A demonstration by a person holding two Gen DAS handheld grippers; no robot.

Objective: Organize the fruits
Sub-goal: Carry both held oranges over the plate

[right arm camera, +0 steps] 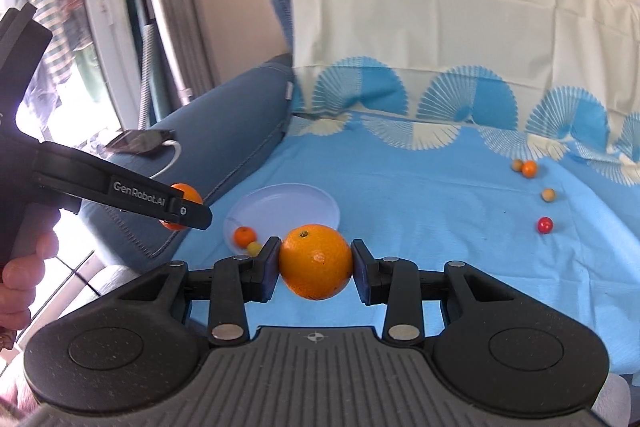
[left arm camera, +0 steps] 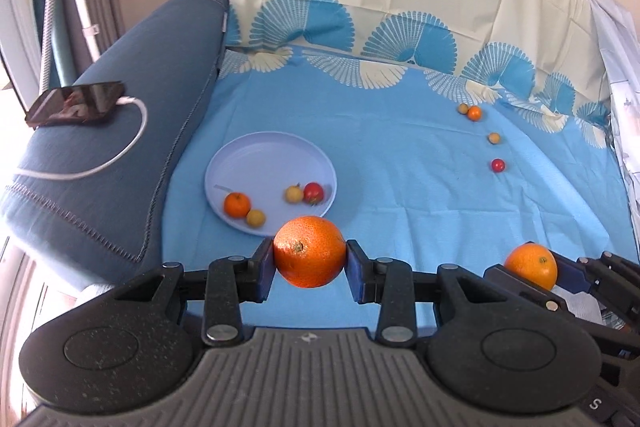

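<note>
left wrist view: the left claw (left arm camera: 309,259) is clenched on a large orange (left arm camera: 309,251), both blue pads pressed against its sides, and the fruit hangs clear above the blue sheet (left arm camera: 400,195) that covers the sofa seat. just past it, toward the seat's left edge by the armrest (left arm camera: 120,147), lies the pale plate (left arm camera: 248,155), which already carries a small orange (left arm camera: 237,204), two yellowish fruits and a red one (left arm camera: 313,192). at the lower right the right claw (left arm camera: 532,267) grips a second orange (left arm camera: 531,265). four small fruits lie loose near the seat's far right corner, among them a red ball (left arm camera: 498,165). the risk here: the plate is shallow and its near side is crowded, so a heavy orange let go from any height could knock the small fruits over the rim or roll off onto the soft, creased sheet. a phone (left arm camera: 76,103) on its cable sits on the armrest, in the way of a wide swing.

right wrist view: the right claw (right arm camera: 316,263) holds its orange (right arm camera: 315,261) firmly between the pads, with the plate (right arm camera: 296,203) behind it. the left claw (right arm camera: 188,215) comes in from the left edge with its orange (right arm camera: 186,193) partly hidden behind the finger, a hand (right arm camera: 20,275) below. both claws are close and seem bound for one plate; they could bump each other, or one orange could strike the other on landing. round fruit held at two small contact patches may also twist out if jolted.
</note>
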